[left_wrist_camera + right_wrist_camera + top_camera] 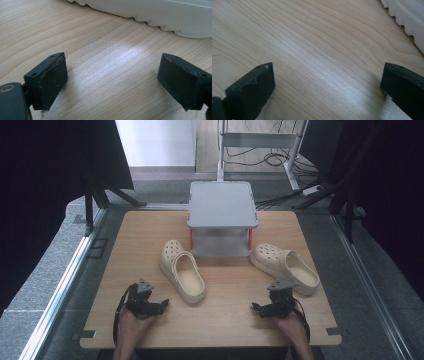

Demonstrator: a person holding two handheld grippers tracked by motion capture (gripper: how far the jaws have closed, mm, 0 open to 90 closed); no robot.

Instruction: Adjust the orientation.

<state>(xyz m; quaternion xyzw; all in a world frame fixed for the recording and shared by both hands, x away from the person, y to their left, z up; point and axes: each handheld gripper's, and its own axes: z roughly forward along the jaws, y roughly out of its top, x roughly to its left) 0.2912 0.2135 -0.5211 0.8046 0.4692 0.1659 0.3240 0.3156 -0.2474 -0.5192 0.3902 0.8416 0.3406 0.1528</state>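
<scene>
Jaws wide above pale wooden table [220, 285], grey carpet floor [45, 270] around.

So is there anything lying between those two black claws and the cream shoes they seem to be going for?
Nothing visible. The left gripper faces the left clog and the right gripper sits near the right clog, with bare wooden table between each pair. Both grippers are open and empty. The grey shelf stand sits behind the clogs.

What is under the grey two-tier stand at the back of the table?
Under the grey stand's top shelf sits a lower shelf between orange posts; its visible front part looks bare. Its back part is covered by the top shelf. The two cream clogs lie on the table, outside it.
</scene>
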